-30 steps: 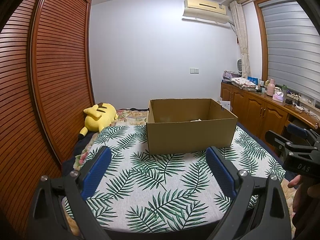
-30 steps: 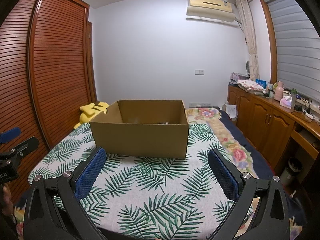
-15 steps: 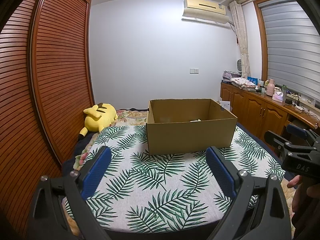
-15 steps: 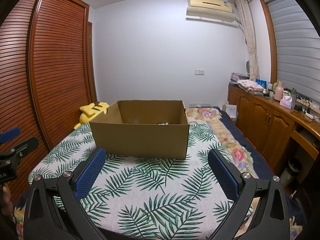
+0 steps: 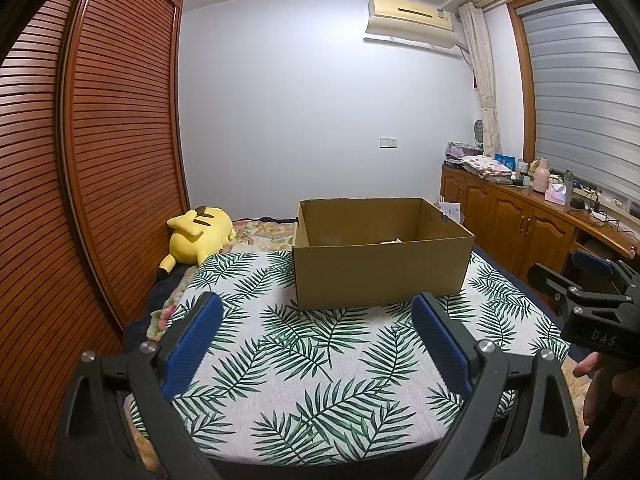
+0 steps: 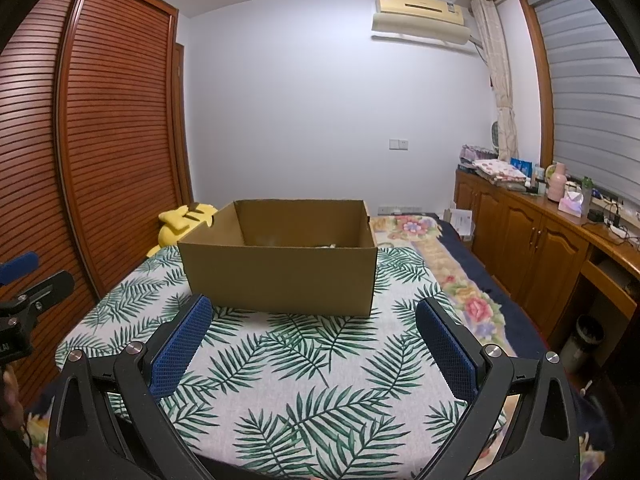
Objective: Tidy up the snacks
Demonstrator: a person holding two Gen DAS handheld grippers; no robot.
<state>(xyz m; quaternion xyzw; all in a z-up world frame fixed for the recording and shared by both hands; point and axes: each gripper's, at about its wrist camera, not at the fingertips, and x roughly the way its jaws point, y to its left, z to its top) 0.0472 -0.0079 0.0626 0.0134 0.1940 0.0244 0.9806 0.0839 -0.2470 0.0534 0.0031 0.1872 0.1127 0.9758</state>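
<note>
Left wrist view, going left to right: slatted wooden wardrobe [image 5: 100, 152] along 9 o'clock, yellow plush toy [image 5: 200, 234] at about 10 o'clock lying beside the wardrobe, off the leaf-print cloth [image 5: 320, 344]. My left gripper [image 5: 316, 308] has its jaws spread wide, nothing between them, above the cloth. Cardboard box [image 5: 380, 276] sits dead ahead at 12 o'clock on the cloth, top open; something pale just shows over the front wall, can't tell what it is. At 3 o'clock I see my right gripper [image 5: 576, 280] from the side, well apart from the box. Wooden cabinets [image 5: 516, 220] at 2 o'clock.

Right wrist view: left gripper's tip at 9 o'clock edge, plush partly hidden behind the box [image 6: 280, 276] at 12 o'clock. Right gripper [image 6: 314, 308] jaws wide apart, empty, short of the box. No loose snacks visible on the cloth.
</note>
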